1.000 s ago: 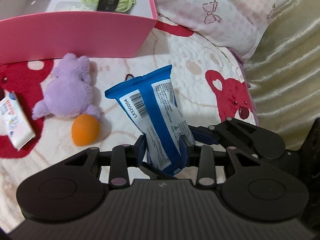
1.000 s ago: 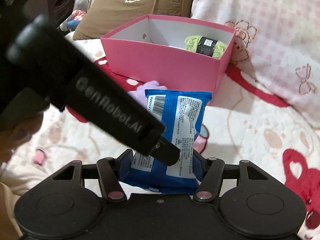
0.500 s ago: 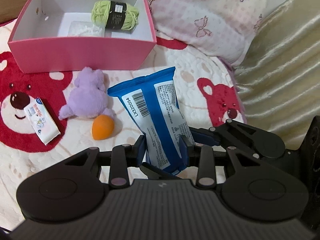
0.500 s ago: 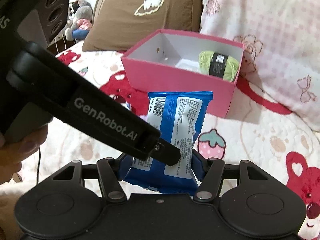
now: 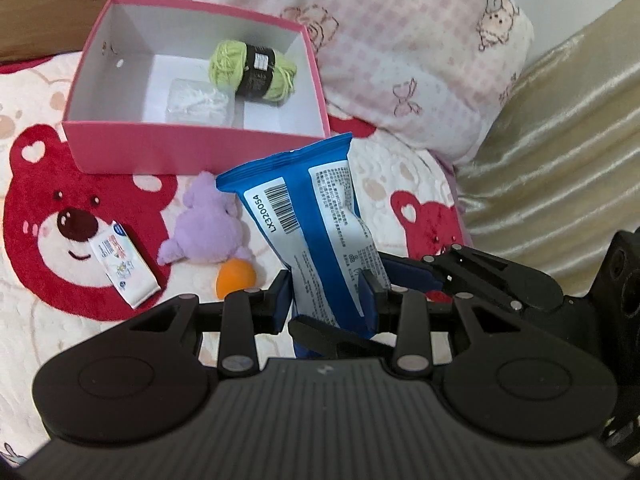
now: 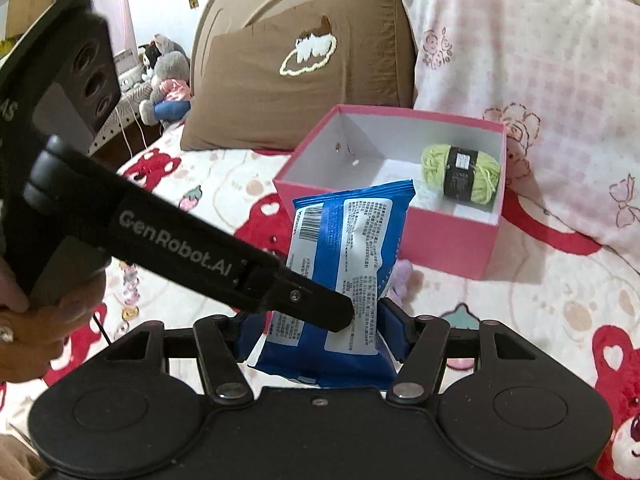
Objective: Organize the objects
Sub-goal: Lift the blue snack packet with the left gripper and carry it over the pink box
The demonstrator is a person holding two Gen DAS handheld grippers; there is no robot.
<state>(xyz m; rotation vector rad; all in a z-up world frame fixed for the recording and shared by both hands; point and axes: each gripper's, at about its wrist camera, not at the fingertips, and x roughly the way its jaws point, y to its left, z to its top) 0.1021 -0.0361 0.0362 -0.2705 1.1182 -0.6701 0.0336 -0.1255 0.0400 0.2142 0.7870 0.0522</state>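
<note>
Pinching blue packet [image 5: 320,216] in both grippers' fingers [image 5: 366,300], now higher above pink box [image 5: 192,144].

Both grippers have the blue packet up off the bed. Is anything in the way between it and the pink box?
Nothing visible blocks it. The blue packet hangs above the bedspread, and the pink box just beyond is open-topped. Inside, green yarn sits at the back right and a clear packet in the middle; the left part is bare.

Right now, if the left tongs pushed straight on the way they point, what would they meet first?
Probably the pink box. The left tongs are shut on the blue packet, whose top edge already reaches toward the box's near right corner. The purple plush lies lower and to the left. Depth is unclear.
</note>
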